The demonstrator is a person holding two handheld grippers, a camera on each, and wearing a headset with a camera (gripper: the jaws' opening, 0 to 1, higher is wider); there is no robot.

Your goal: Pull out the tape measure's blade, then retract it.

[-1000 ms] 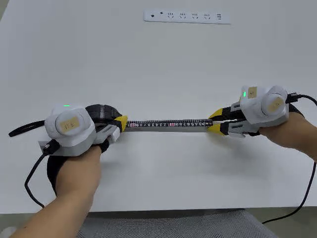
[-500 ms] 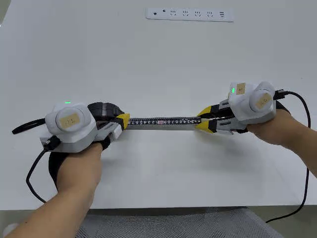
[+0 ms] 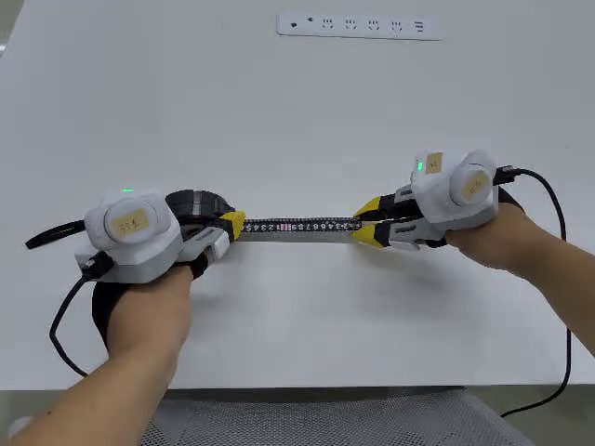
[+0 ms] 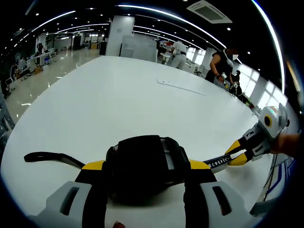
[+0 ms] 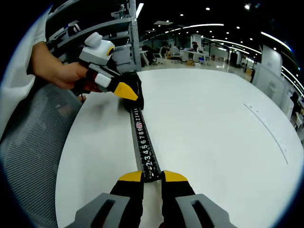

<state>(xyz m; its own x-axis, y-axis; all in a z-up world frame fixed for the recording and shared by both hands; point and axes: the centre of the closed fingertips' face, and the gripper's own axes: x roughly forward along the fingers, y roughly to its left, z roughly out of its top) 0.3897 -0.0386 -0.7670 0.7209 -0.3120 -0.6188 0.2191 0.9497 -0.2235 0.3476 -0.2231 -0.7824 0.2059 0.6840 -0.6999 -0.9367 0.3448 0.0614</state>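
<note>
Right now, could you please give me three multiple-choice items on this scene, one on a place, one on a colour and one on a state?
1. Where does the power strip lie?
A. between the grippers
B. on the table's far side, beyond both grippers
C. at the near edge, by the person's arms

2. What colour are the right gripper's jaw tips?
A. red
B. yellow
C. blue

3. How is the tape measure's blade?
A. fully wound in
B. lying loose on the table
C. drawn out, from the case in the left gripper to the right gripper's shut jaws

Answers:
1 B: the head view shows the strip past both grippers.
2 B: yellow tips flank the blade in the right gripper view.
3 C: the numbered blade spans between the two grippers.
</note>
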